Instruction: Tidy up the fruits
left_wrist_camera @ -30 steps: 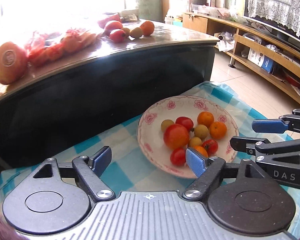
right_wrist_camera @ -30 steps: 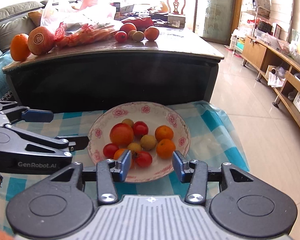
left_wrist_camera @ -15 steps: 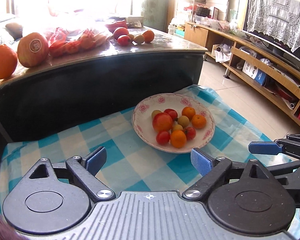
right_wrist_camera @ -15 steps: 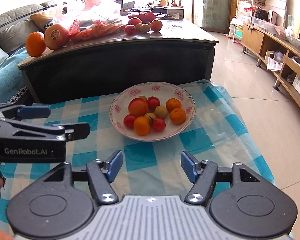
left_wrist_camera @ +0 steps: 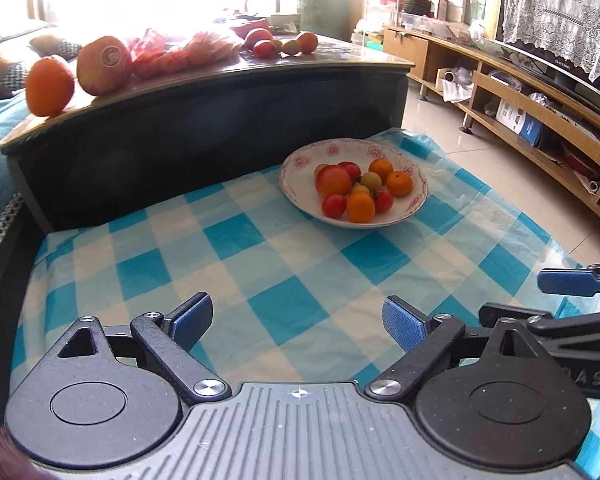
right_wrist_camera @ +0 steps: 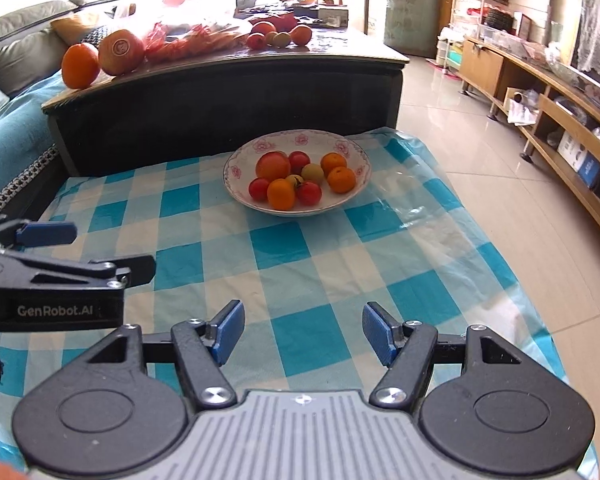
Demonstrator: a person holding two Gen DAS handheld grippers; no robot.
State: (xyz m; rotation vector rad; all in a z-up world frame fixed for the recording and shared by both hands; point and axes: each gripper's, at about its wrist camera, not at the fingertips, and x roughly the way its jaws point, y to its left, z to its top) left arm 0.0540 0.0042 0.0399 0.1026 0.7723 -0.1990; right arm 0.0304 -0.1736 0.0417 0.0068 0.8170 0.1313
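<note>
The left black hand-held gripper with blue pads (left_wrist_camera: 298, 322) hangs empty, jaws apart, over the near edge of the blue-and-white checked cloth (left_wrist_camera: 300, 264); the right gripper (right_wrist_camera: 303, 334) likewise, presumably clear of finished work. The white floral-rimmed ceramic plate (right_wrist_camera: 236, 168) sits near the cloth's far edge, gathering round tomatoes and oranges (right_wrist_camera: 280, 194) in one cluster; they show no long axis.

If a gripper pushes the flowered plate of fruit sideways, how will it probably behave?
The plate probably slides, perhaps wrinkling the thin checked cloth. Its round fruits lie loosely heaped, so a quick push may roll them. It looks ceramic, likely heavy and breakable.
</note>
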